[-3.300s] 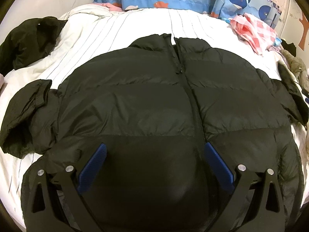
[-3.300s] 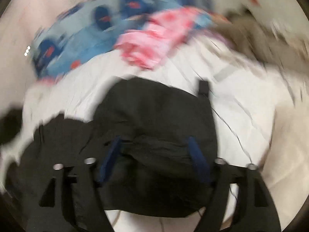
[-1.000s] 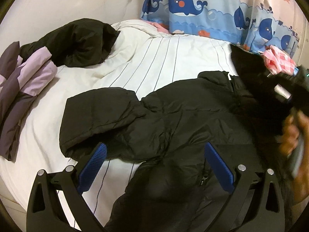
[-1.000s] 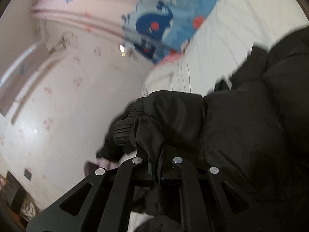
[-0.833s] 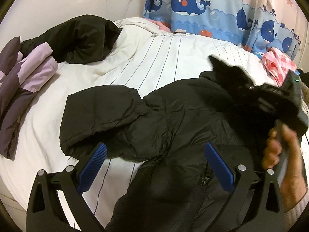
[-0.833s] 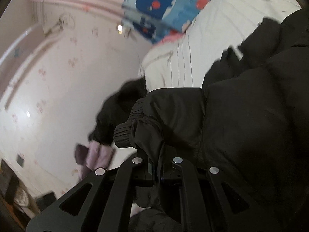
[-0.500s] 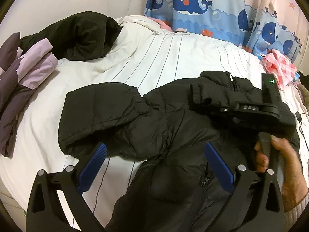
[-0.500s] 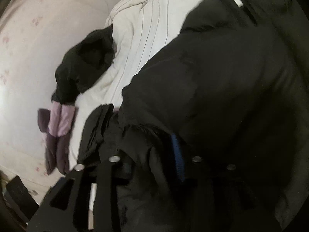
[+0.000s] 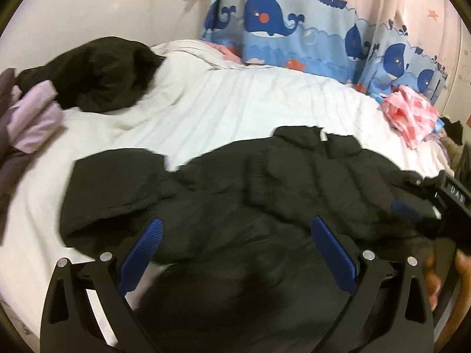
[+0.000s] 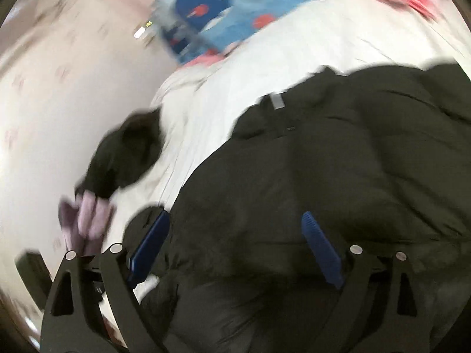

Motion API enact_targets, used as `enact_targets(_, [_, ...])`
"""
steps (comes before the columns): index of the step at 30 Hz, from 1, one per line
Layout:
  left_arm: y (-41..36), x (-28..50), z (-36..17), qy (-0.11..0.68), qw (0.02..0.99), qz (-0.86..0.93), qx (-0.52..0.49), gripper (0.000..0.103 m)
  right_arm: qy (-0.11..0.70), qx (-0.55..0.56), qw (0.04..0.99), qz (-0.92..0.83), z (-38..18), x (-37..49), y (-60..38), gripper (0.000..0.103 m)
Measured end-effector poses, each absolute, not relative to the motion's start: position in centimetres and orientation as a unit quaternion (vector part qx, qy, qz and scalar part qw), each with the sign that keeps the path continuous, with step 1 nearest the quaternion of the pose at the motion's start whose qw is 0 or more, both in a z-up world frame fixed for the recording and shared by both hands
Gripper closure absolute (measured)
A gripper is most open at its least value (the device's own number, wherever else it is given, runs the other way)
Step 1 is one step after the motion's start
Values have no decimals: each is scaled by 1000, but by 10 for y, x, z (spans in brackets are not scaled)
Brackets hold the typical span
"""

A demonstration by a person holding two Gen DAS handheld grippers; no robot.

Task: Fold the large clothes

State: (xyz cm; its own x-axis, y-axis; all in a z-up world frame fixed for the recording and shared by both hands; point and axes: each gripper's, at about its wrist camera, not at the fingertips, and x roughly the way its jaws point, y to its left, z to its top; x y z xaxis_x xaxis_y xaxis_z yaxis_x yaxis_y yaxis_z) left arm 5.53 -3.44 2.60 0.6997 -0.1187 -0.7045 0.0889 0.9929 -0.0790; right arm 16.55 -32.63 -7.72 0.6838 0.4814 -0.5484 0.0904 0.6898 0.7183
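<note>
We see the jacket (image 9: 265, 194) spread on the bed (image 9: 223, 108). Over it, our left gripper (image 9: 235, 253) gapes wide and empty; our right gripper (image 10: 235, 244) has just been opening, nothing between its jaws.

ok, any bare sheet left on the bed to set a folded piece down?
Yes: the wide strip of sheet between the jacket and the curtain. Crowded: black and purple clothes at left, pink cloth at right.

Bare white sheet (image 9: 250, 106) beyond black puffer jacket (image 9: 294, 182); dark clothes heap (image 9: 106, 70) far left.
</note>
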Motion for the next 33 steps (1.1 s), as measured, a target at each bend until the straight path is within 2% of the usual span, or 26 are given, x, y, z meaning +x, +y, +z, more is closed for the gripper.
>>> enact_targets(3, [-75,76,16,402,910,-96,-17,6,350,469,805,101,-115,140,-353,15])
enact_targets(6, [-110,99,-3,413,906,-96,24,6,360,473,799,92,-121,138,-363,15])
enact_targets(10, [-141,145,-67,510,854,-69,73,6,349,460,813,77,-113,133,-376,15])
enact_targets(12, [-139,150,-74,519,849,-71,74,6,355,461,809,78,-115,133,-373,15])
enact_targets(15, [-121,136,-41,479,869,-69,106,6,348,459,814,81,-109,136,-366,15])
enact_targets(18, [-73,111,3,400,896,-40,187,6,339,451,821,84,-98,136,-357,15])
enact_targets(21, [-20,103,7,360,888,33,284,6,339,441,827,85,-92,138,-347,15])
enact_targets(28, [38,120,-43,379,829,92,400,6,363,414,830,92,-97,144,-327,15])
enact_targets(31, [52,136,-57,405,829,87,374,6,369,414,828,87,-102,146,-327,15])
enact_targets(33, [62,146,-56,422,837,91,337,16,370,414,827,84,-103,146,-327,15])
